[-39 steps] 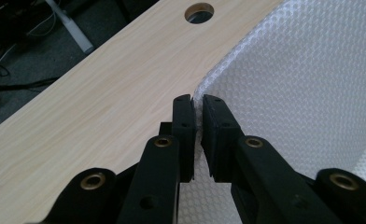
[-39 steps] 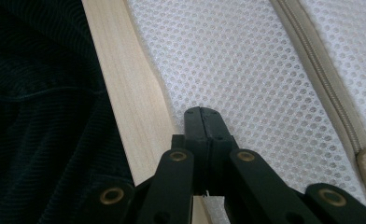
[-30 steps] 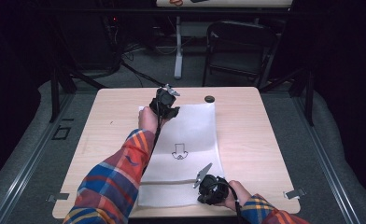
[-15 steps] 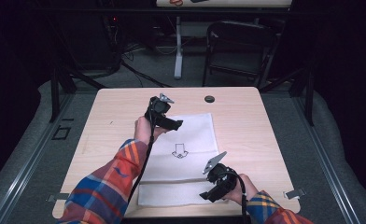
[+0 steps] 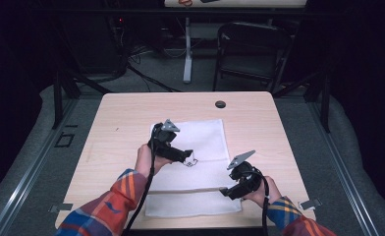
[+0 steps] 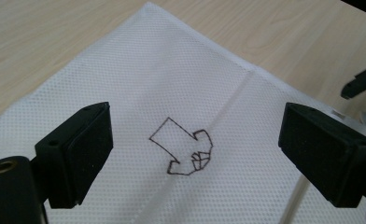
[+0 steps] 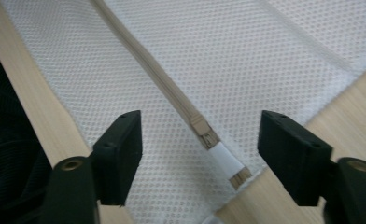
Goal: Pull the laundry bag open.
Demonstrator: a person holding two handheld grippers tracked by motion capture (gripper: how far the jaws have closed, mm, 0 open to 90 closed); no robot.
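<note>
The white mesh bag lies flat on the bench, long axis running near to far, its zipper end just ahead of the open, empty right claw, while the left claw, jaws just opened, hovers over the arrow.

One white mesh bag, two grippers, one table, one chair.

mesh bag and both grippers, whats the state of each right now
mesh bag: flat on the table, far part folded over, zipper closed
left gripper: open, fingers just spread, hovering over the arrow mark
right gripper: open, nothing held, over the zipper's end
</note>
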